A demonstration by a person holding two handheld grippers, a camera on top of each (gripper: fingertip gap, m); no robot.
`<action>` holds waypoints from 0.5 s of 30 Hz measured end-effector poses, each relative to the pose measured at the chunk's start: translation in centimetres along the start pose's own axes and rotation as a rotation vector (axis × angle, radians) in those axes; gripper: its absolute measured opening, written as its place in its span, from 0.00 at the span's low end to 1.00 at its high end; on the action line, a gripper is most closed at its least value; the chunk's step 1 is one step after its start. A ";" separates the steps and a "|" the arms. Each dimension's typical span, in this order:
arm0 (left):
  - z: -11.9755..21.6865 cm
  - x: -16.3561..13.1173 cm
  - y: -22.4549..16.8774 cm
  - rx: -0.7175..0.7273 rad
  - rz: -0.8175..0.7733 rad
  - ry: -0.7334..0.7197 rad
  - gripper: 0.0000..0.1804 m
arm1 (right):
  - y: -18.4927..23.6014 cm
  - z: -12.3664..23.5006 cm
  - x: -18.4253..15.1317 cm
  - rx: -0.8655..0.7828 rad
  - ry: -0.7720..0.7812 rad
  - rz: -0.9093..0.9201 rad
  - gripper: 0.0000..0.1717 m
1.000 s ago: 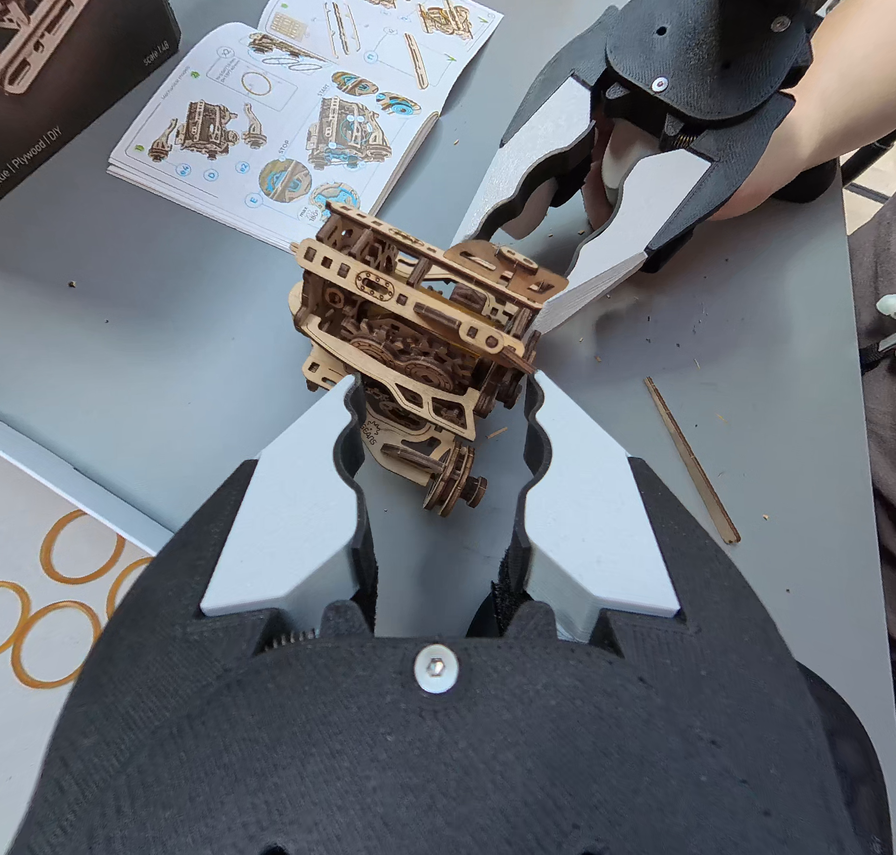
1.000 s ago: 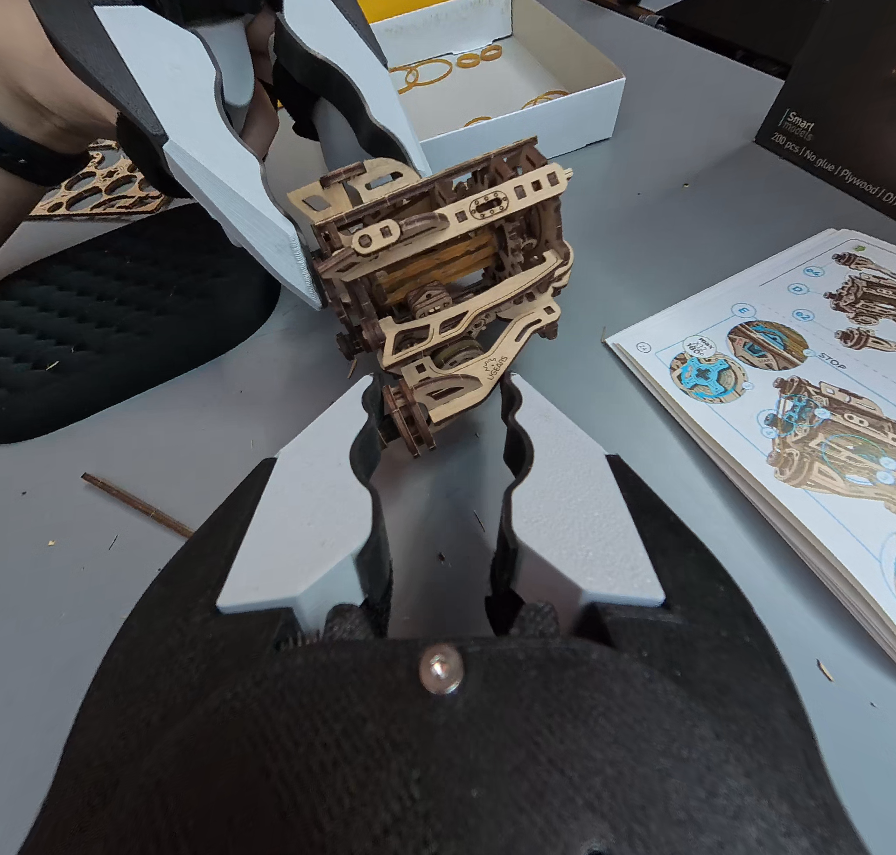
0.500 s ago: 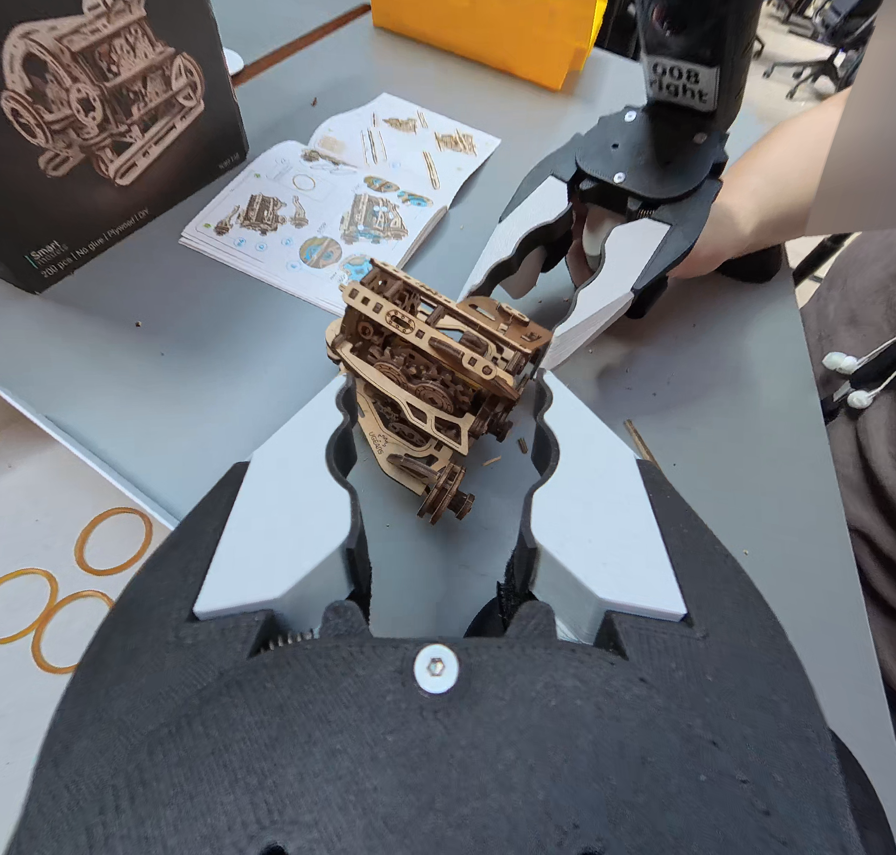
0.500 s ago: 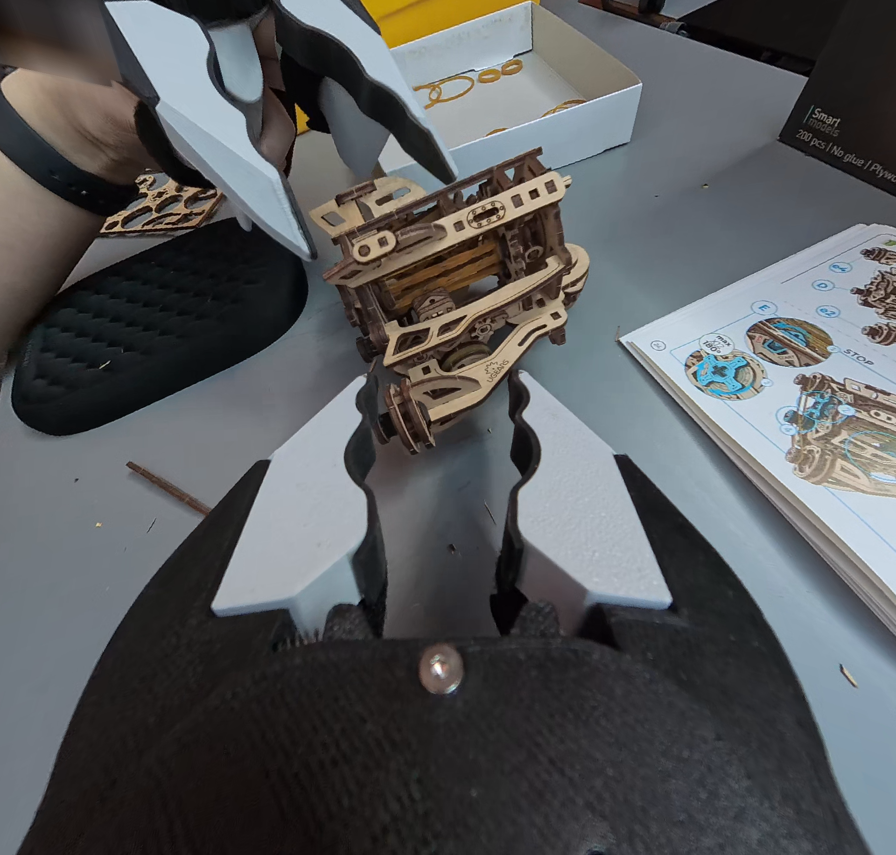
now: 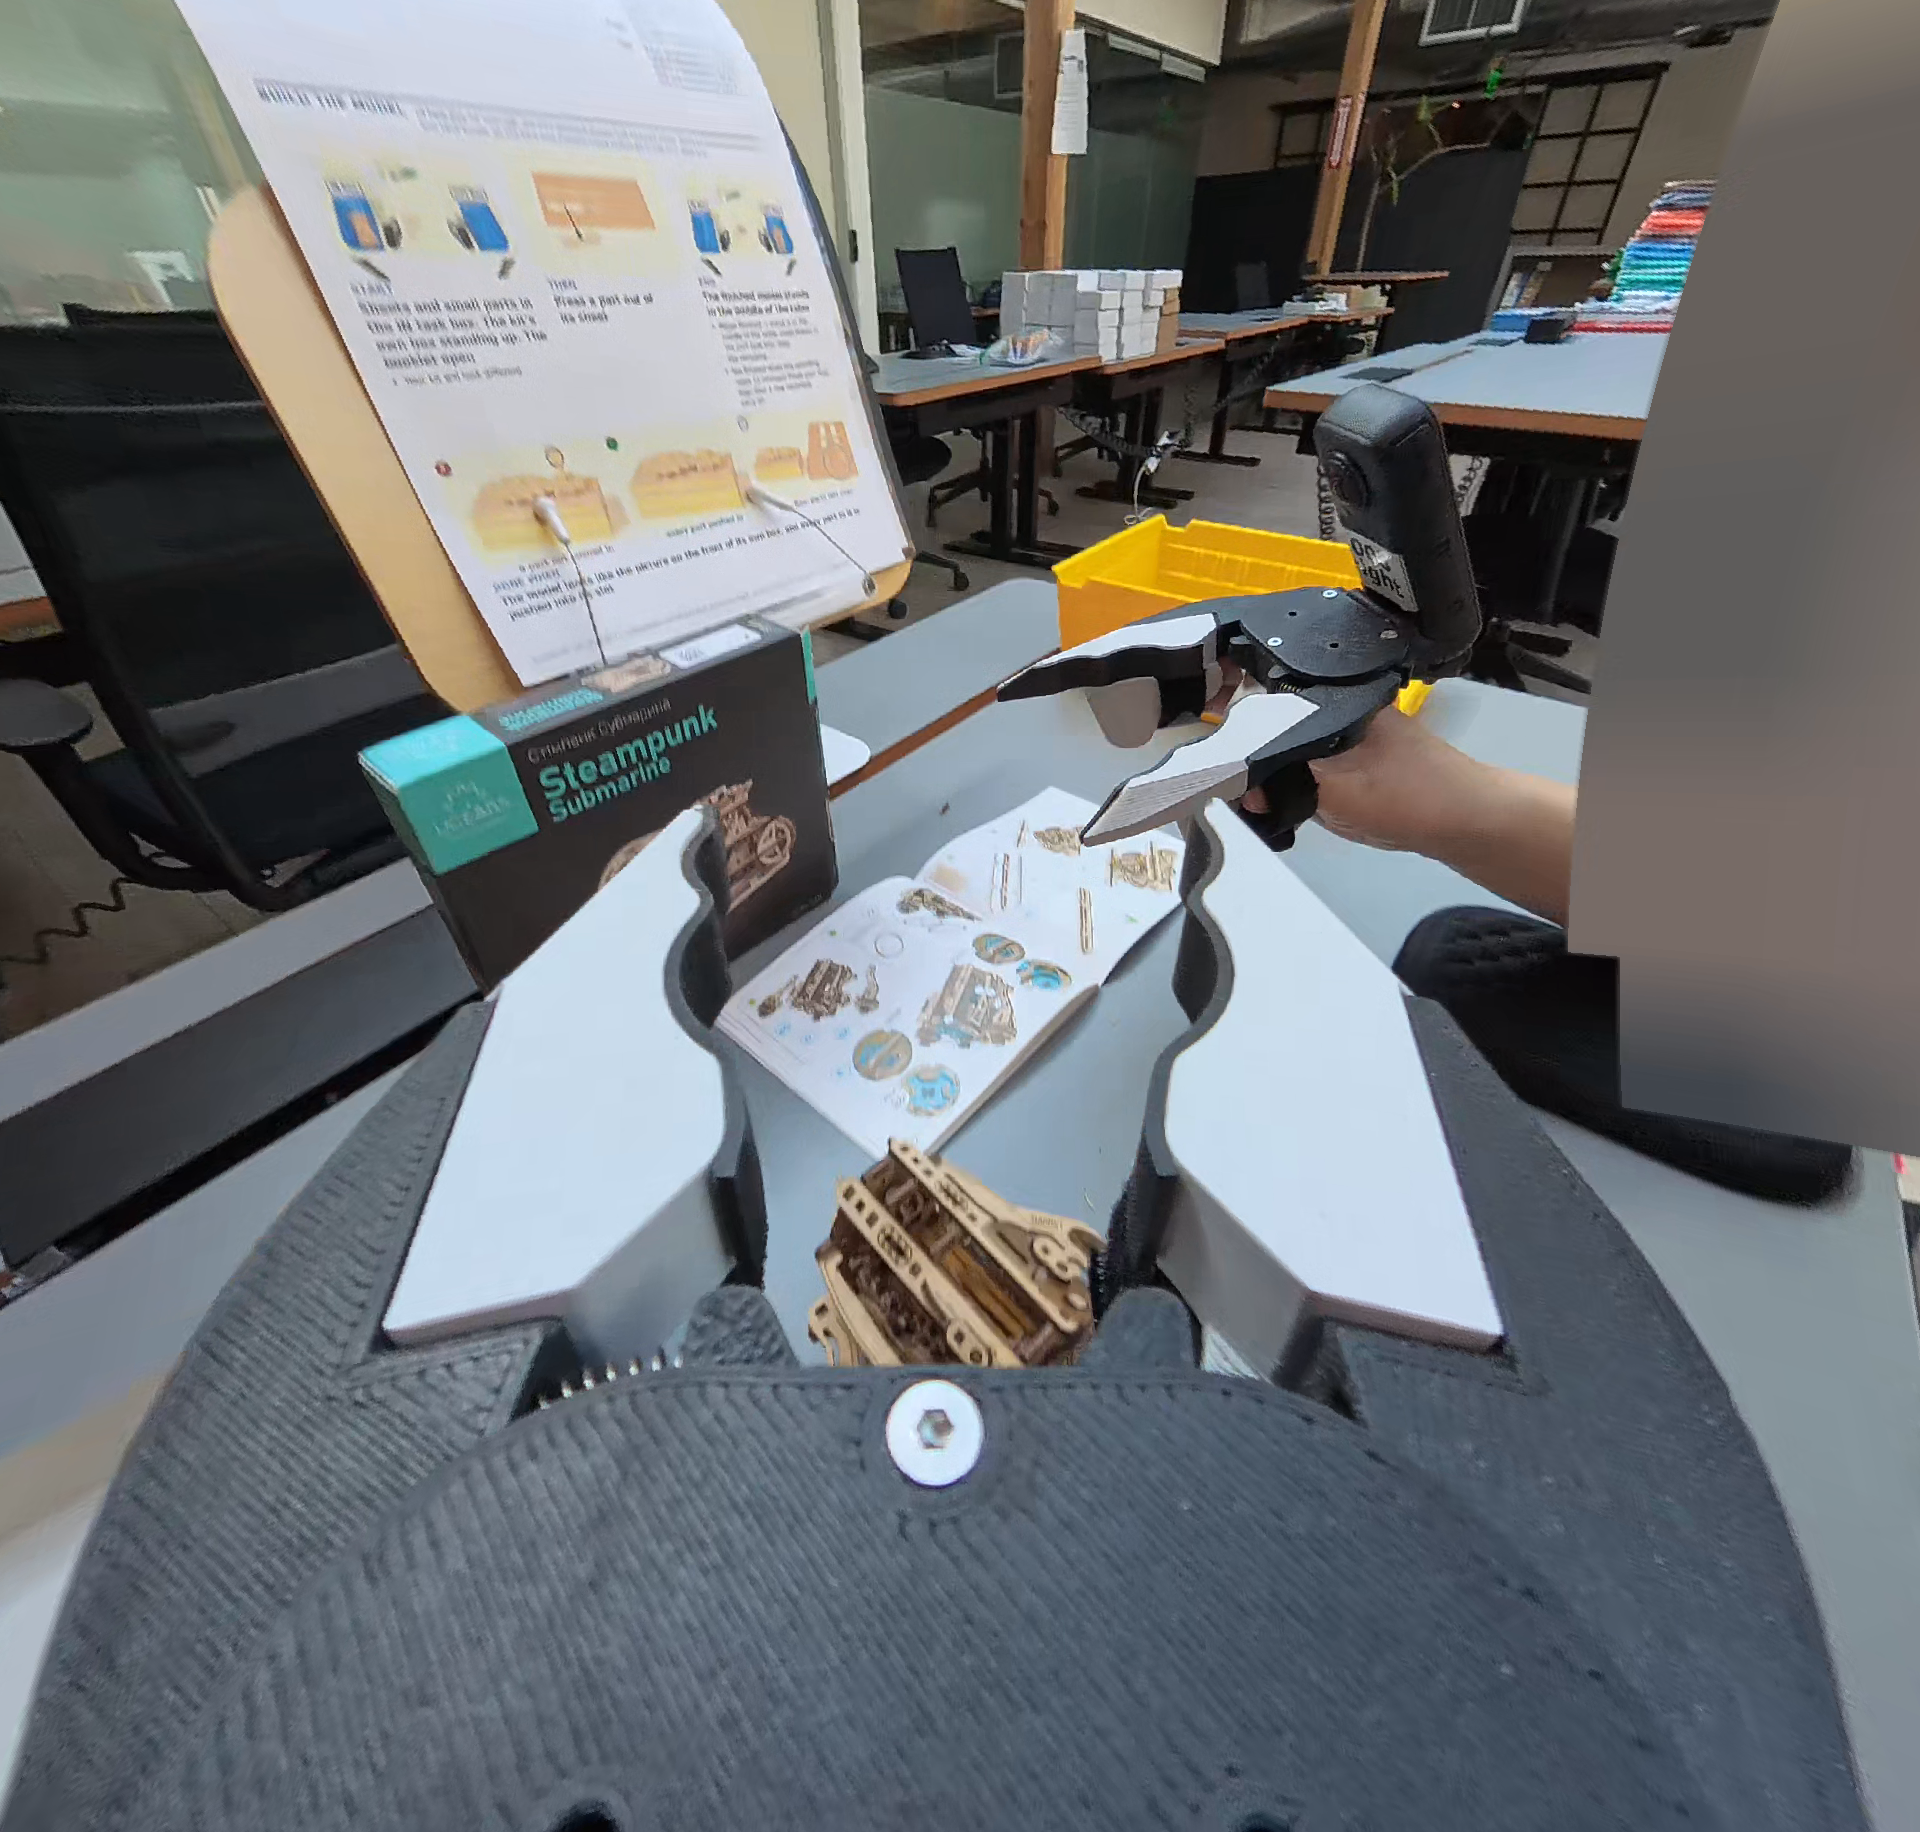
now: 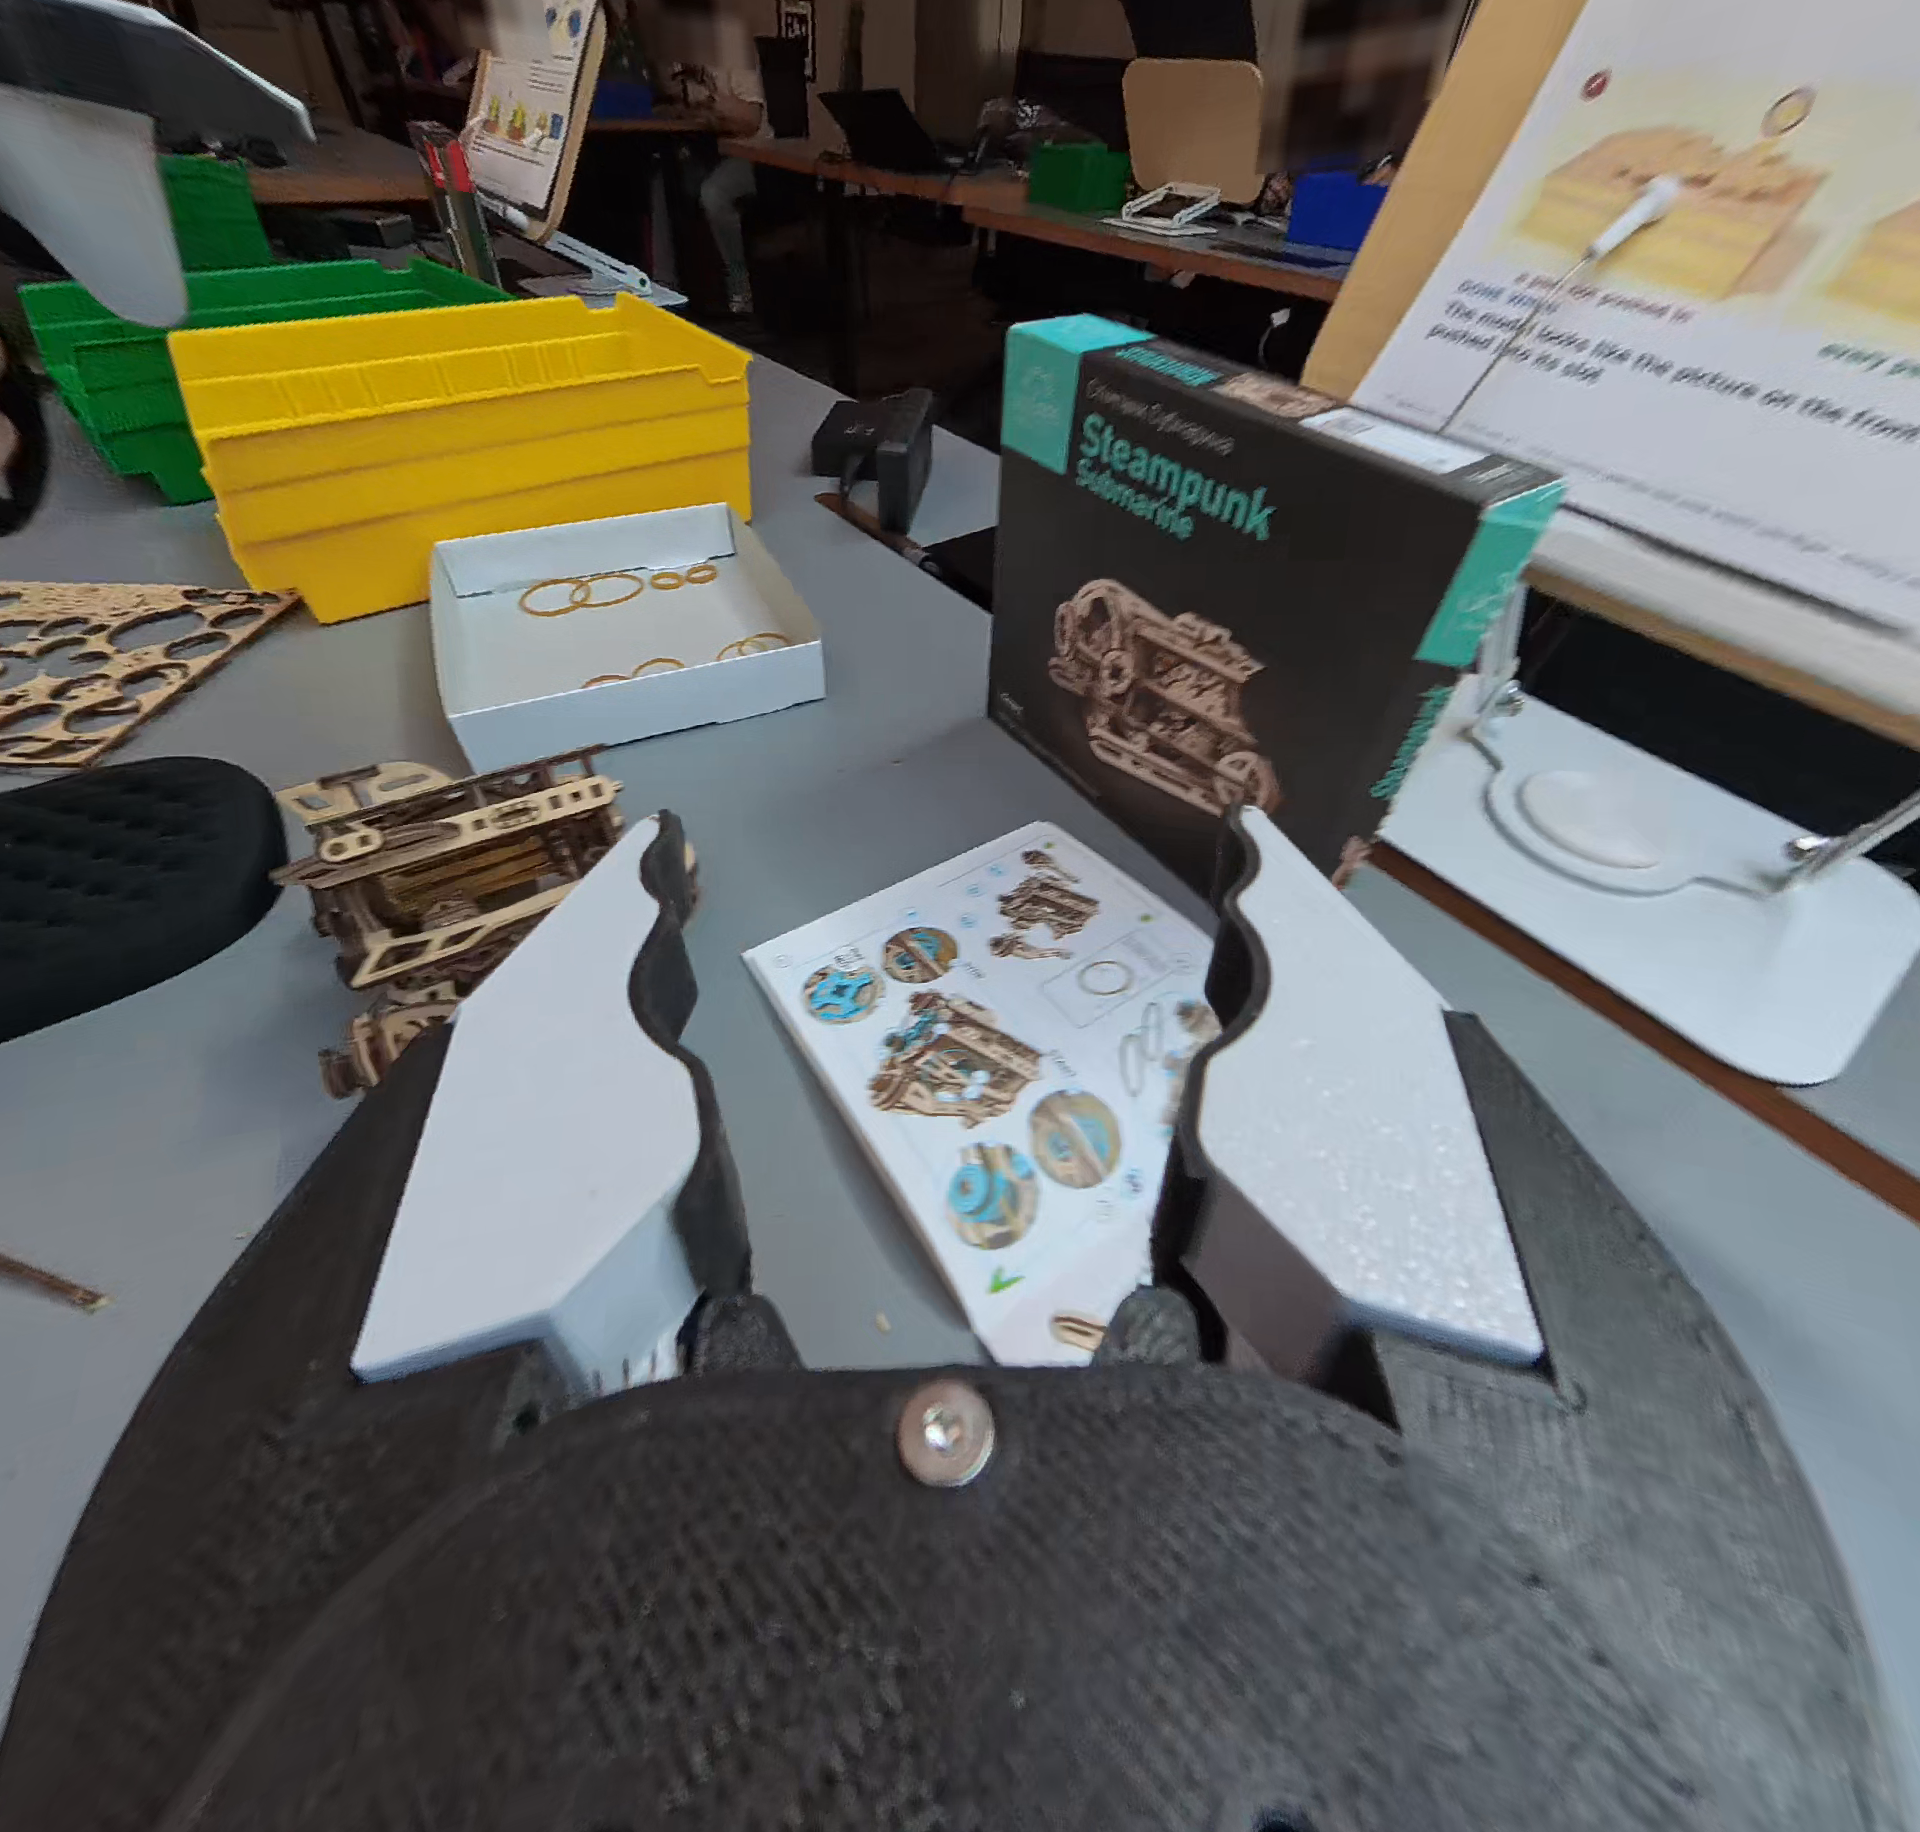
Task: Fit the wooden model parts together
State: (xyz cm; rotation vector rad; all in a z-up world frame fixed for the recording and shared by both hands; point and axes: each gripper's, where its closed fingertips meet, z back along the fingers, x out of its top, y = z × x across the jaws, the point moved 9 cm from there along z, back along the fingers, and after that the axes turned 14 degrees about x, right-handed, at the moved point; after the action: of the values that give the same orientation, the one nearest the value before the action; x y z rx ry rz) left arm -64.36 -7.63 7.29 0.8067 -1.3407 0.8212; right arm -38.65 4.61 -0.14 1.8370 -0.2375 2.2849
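The wooden model [image 5: 956,1273] rests on the grey table [image 5: 1039,754]. It shows low in the left wrist view, below the roots of my fingers, with no pad touching it. My left gripper [image 5: 951,847] is wide open, empty and raised above the table. My right gripper [image 6: 951,832] is also wide open and empty, over the open instruction booklet [image 6: 997,1055]. In the right wrist view the model [image 6: 447,878] stands free on the table, left of my left finger. The right gripper [image 5: 1044,764] shows in the left wrist view too, held in the air with nothing in it.
The kit's black box [image 6: 1226,619] stands upright behind the booklet. A white tray [image 6: 488,722] holds rubber bands. Yellow bins [image 6: 468,432], a plywood sheet [image 6: 104,660], a black pad [image 6: 114,868] and a sheet stand [image 5: 540,276] surround the table's middle.
Both grippers opened and let go of the model, then lifted and drew back. The model now rests on the table by itself.
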 end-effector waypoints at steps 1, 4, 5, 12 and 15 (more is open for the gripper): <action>-0.4 1.4 -0.5 0.023 -0.007 -0.012 0.48 | -1.6 1.0 1.1 -0.015 0.015 0.040 0.63; -1.8 5.2 -1.8 0.097 -0.005 -0.051 0.48 | -5.9 4.5 3.9 -0.152 0.067 0.129 0.75; -2.1 6.2 -2.4 0.095 -0.005 -0.069 0.49 | -6.7 5.7 4.6 -0.158 0.039 0.126 0.75; -3.9 8.1 -4.0 0.231 -0.041 -0.057 0.46 | -9.6 10.7 4.9 -0.123 -0.130 -0.258 0.49; -4.4 7.7 -4.4 0.190 -0.011 -0.017 0.44 | -9.7 10.5 3.2 -0.272 0.262 -0.359 0.45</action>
State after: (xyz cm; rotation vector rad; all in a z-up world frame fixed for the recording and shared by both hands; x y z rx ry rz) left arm -57.97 -5.60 14.57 0.9705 -1.2849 0.9449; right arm -26.90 11.55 5.21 1.3126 -0.1527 2.0914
